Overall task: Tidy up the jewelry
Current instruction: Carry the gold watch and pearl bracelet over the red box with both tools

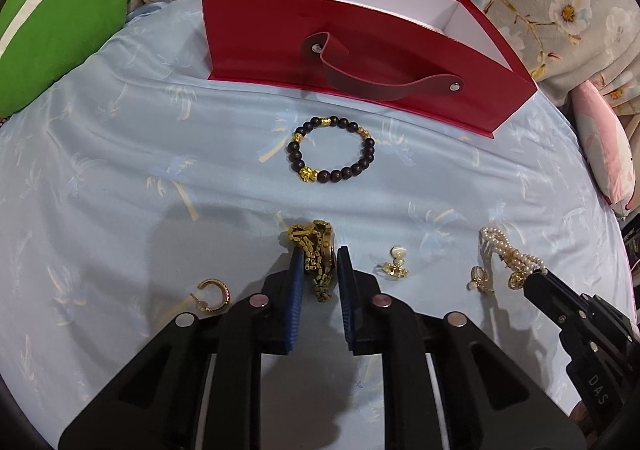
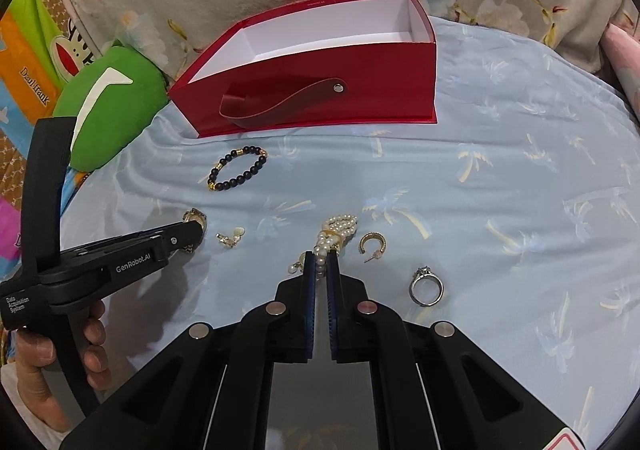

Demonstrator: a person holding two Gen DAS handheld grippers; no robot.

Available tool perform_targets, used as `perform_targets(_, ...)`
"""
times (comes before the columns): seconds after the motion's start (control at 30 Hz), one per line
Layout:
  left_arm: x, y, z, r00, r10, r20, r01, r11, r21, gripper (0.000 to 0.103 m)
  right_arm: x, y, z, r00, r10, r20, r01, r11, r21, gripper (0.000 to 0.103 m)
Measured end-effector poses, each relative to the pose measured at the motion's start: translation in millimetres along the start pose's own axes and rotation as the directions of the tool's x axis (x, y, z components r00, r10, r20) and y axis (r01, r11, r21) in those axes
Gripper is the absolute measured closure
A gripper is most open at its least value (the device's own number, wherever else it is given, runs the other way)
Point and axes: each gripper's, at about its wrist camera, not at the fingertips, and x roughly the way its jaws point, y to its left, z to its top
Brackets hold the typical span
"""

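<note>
- Jaws of the left gripper [image 1: 318, 256] are pinching the gold watch [image 1: 316, 258] by its link band, while the right gripper [image 2: 321, 258] has its jaws pressed onto the pearl bracelet [image 2: 334, 234]; both grips look like pickups meant for the red box [image 1: 360, 61].
- That box stands open-topped on the bed sheet [image 1: 120, 169], its white inside bare as far as I can see, likely so pieces can be dropped in from above.
- Directly in front of the box lies a dark bead bracelet [image 1: 331, 149] with gold spacers, a flat closed ring.
- Farther from the box than the beads, the watch lies bunched, its links folded over the case; its dial is hidden, so I cannot tell which way it faces.
- The pearls sit off toward the box's right end, looped in several strands of small cream beads.
- Small pieces wait nearby: a gold hoop earring [image 1: 214, 296], a silver ring [image 2: 426, 286], and a cream-stone earring [image 1: 394, 268].
</note>
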Motion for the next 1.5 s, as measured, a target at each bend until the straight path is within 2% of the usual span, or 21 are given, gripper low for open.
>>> perform_targets(0.27,-4,-6,-3,1.000,-0.007,-0.004,0.007,1.000,0.024,0.089,-9,4,0,1.000,0.002,0.021,-0.002,1.000,-0.010,0.099)
perform_targets(0.8,-61,-18,13,0.993,-0.001,0.114,-0.008,0.997,0.081,0.089,-49,11,25,0.992,0.006,0.123,0.001,0.999,-0.052,0.099)
perform_targets(0.9,-75,-17,23,0.989,0.009,0.148,-0.023,0.995,0.093,0.089,-57,10,39,0.989,0.016,0.146,-0.007,0.998,-0.063,0.099)
perform_targets(1.13,-100,-9,57,0.970,0.044,0.239,-0.071,0.992,0.104,0.089,-66,16,76,0.976,-0.017,0.215,0.041,0.993,-0.112,0.099)
perform_targets(1.5,-102,-12,110,0.951,0.064,0.304,-0.101,0.989,0.106,0.089,-54,30,129,0.963,-0.035,0.269,0.085,0.981,-0.177,0.099)
